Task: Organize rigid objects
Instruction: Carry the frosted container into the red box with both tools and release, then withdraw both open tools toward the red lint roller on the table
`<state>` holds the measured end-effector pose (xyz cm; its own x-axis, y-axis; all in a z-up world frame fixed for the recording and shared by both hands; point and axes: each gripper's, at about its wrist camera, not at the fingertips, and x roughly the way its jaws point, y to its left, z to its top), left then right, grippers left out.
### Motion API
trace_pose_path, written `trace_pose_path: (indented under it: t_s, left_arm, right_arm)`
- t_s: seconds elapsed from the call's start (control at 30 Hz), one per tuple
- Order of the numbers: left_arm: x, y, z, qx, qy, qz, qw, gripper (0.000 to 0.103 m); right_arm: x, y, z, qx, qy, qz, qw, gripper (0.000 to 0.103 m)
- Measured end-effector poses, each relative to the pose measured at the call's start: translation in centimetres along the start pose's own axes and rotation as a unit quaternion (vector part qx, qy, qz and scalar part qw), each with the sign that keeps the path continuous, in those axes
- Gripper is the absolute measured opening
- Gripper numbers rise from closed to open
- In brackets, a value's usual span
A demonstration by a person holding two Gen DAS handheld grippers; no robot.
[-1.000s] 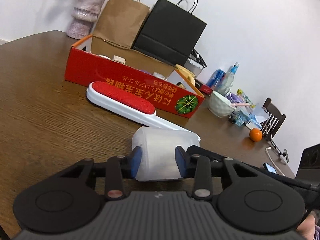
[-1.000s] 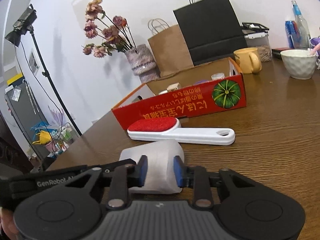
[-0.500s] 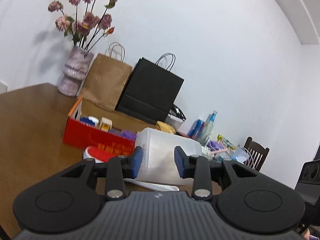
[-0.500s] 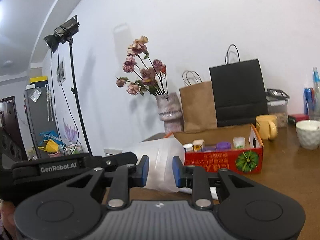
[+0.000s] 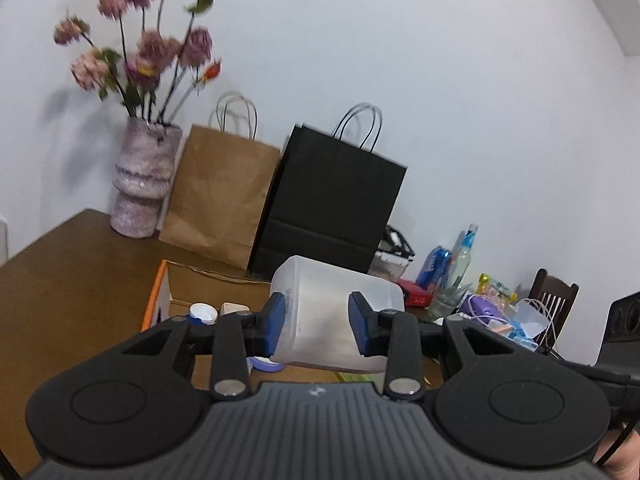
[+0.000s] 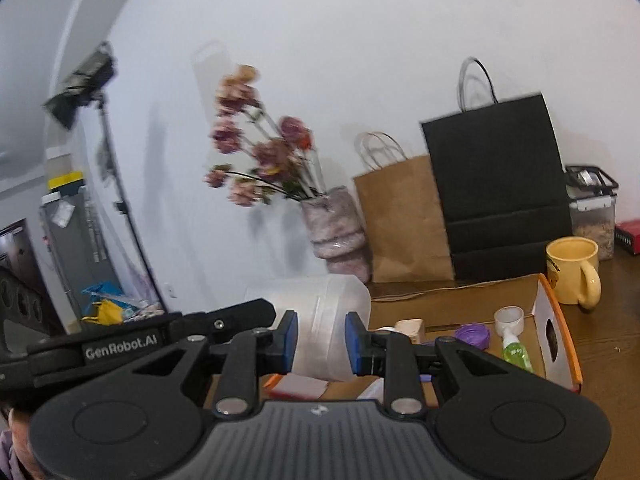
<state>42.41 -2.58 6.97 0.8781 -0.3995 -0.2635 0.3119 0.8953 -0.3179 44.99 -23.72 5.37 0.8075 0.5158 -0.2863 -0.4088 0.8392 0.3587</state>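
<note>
1. Two grippers share one load. In the left wrist view, the left gripper [image 5: 316, 326] has its blue pads pressed against the sides of a translucent plastic container [image 5: 334, 312], which lies on its side in the air above the open cardboard box [image 5: 160, 300]. The box already holds a blue-and-white cap [image 5: 203, 313] and other small items, partly hidden behind the fingers. A vase of flowers [image 5: 140, 184], a brown paper bag [image 5: 220, 200] and a black paper bag [image 5: 332, 204] stand beyond the box on the wooden table [image 5: 68, 272].

2. In the right wrist view, the right gripper [image 6: 318, 338] is clamped on the same container [image 6: 320, 320] from the other end, and the other gripper's black arm reaches in from the left. Below and to the right, the box [image 6: 558, 340] shows a purple roll [image 6: 474, 334], a green tube [image 6: 514, 350] and a pale block [image 6: 410, 328]. A yellow mug [image 6: 572, 272] sits just outside the box wall.

3. The step in hand appears to be lowering the container into the box. To do it well, the person should keep both grips at even pressure, since the thin walls likely flex, and bring both hands down together so the container stays level.

4. The freest floor seems to be the bare cardboard toward the back; aiming there would avoid crushing the tube or roll. Release should wait until the container rests on the box floor.
</note>
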Motion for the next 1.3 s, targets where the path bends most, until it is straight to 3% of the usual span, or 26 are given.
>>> trace_pose_path:
  t_s: [0.13,0.3,0.6,0.83,0.97,1.03,1.1,1.23,1.3]
  left_arm:
    - [5.3,1.4,0.2,-0.024,0.047,0.003,0.9986,0.035]
    - [11.4,2.1,-2.0,-0.056,0.114,0.017,0.9917,0.035]
    - [15.5,3.1,-5.3,-0.074,0.197,0.044,0.9767,0.033]
    - [12.3,2.3,-4.3,-0.033,0.165,0.067,0.9835,0.041]
    - [8.1,0.8,-3.0,0.028,0.128,0.1,0.9864,0.053]
    - [5.5,-0.2,-2.8,0.066,0.103,0.121,0.9851,0.061]
    - [2.8,-0.9,-2.9,0.094,0.078,0.146,0.9817,0.064]
    - [-2.7,-1.8,-3.3,0.114,0.032,0.167,0.9789,0.073]
    - [-5.6,-2.3,-3.8,0.123,0.007,0.182,0.9755,0.075]
  right_arm:
    - [3.8,-3.9,0.9,0.038,0.048,-0.02,0.998,0.025]
    - [7.2,-7.9,-0.3,0.063,0.099,-0.063,0.991,0.025]
    - [10.8,-11.7,-3.3,0.082,0.154,-0.108,0.979,0.026]
    - [7.7,-10.1,-2.4,0.047,0.125,-0.111,0.985,0.026]
    - [4.4,-8.2,-1.0,0.012,0.095,-0.124,0.988,0.028]
    - [2.5,-6.8,-0.7,-0.02,0.08,-0.133,0.988,0.04]
    - [0.5,-4.9,-1.2,-0.075,0.062,-0.152,0.984,0.065]
    - [-3.5,-2.1,-2.7,-0.138,0.032,-0.167,0.976,0.072]
    - [-5.7,-1.0,-3.5,-0.149,0.013,-0.167,0.975,0.081]
